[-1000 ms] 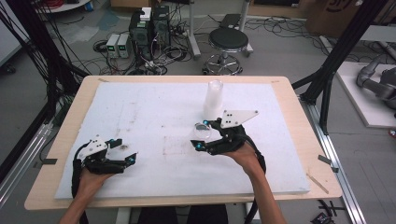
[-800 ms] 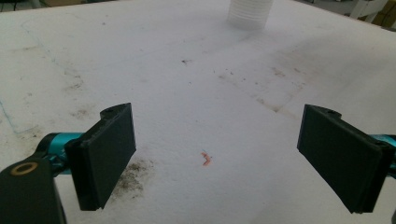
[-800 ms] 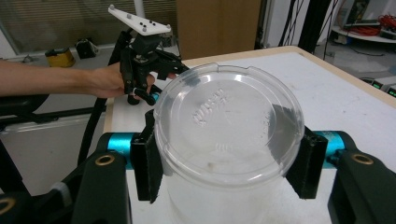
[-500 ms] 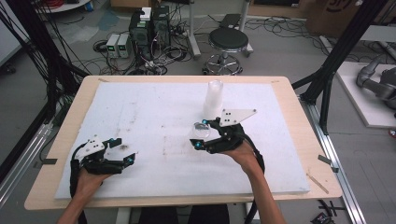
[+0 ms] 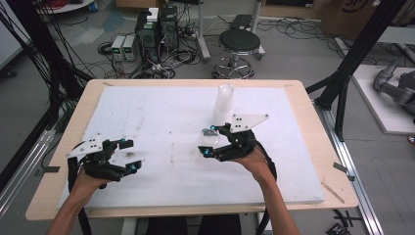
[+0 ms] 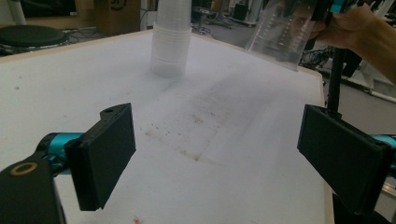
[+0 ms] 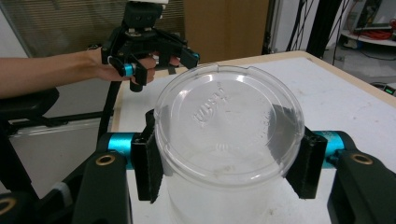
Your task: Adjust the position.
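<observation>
— Since a second ago, what changed? Your left gripper [image 5: 126, 155] lifted a little off the white tabletop [image 5: 161, 112] near its front left corner, while your right gripper [image 5: 209, 142] stayed put with its load.

— And the load itself?

— You had a clear plastic cup [image 7: 224, 140] clamped between the right gripper's two black pads [image 7: 148, 158], one pad on each side of the cup wall, and its embossed bottom faced the right gripper's camera. From above, the cup [image 5: 207, 139] sat tipped on its side, held over the middle of the tabletop, slightly toward the right edge.

— What about the left one, were its jaws doing anything?

— No, you kept them spread wide with bare tabletop between them; in the left gripper view the two flat pads [image 6: 105, 158] stood well apart and gripped nothing.

— Anything else on the board?

— A stack of clear cups [image 5: 223, 103] stood upright toward the back edge, just beyond your right gripper. In the left gripper view that stack [image 6: 170, 39] rose at the far side, and the held cup [image 6: 282, 32] hung tilted to its right.
</observation>
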